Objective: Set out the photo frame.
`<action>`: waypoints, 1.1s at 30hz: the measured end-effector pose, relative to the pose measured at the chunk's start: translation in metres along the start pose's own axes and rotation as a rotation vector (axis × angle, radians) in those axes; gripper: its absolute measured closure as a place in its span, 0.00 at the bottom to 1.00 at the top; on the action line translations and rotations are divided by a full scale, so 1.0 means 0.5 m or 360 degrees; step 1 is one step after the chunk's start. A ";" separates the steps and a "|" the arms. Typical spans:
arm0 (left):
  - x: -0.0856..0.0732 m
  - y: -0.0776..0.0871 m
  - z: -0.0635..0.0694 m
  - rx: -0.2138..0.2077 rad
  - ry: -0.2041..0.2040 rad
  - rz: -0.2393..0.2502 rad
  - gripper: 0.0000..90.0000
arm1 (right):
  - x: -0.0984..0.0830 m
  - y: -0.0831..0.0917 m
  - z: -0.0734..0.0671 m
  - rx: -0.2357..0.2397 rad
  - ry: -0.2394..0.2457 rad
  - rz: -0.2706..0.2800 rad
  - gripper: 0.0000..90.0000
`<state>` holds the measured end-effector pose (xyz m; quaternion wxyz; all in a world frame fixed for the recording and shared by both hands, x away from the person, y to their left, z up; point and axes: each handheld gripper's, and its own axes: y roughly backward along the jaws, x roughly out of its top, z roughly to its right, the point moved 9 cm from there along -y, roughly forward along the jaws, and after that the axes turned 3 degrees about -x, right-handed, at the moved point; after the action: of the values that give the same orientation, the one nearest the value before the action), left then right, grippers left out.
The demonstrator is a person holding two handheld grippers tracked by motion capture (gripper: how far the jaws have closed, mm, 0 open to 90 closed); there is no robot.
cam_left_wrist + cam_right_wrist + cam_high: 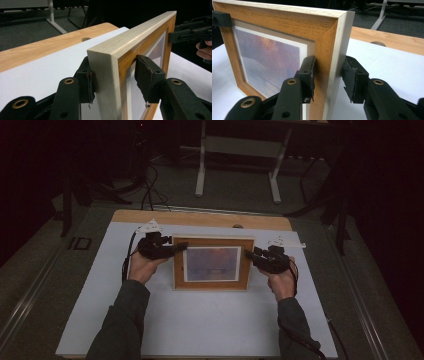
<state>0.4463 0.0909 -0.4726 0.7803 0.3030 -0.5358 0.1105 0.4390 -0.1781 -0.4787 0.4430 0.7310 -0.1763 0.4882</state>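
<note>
Holding one wooden picture frame point(212, 282) over the middle of the white sheet point(200, 330) that covers most of the tabletop point(200, 218), nearer its far edge than its near edge. Enclosing a single print point(212, 263) of hazy orange and blue, bordered by a pale mat, face turned up toward the high view. Hard to tell whether the frame's lower rail rests on the sheet or hangs clear of it.

Gripping from both ends: two grippers, one per hand. Left gripper point(180, 246) straddling the frame's left rail near its far corner, jaws moderately wide, one pad point(86, 82) flat against the back, the other pad point(147, 80) at the front face; impossible to say whether that second one presses or stands just off. Right gripper point(248, 254) clamped across the right rail, likewise moderately wide, one pad point(308, 72) on the front, one pad point(353, 80) on the back edge, both touching wood.

Counting up: one frame, one print inside it, two grippers, four pads, one round hole point(238, 226) in the bare wooden strip along the tabletop's far edge.
</note>
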 end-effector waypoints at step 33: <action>-0.030 0.150 -0.004 0.0233 0.0154 0.0211 0.50 | -0.049 0.059 0.059 -0.0015 -0.0061 0.0022 0.58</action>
<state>0.4044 0.1536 -0.4599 0.7720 0.3174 -0.5070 0.2151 0.4240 -0.2228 -0.4898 0.4396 0.7368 -0.1922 0.4763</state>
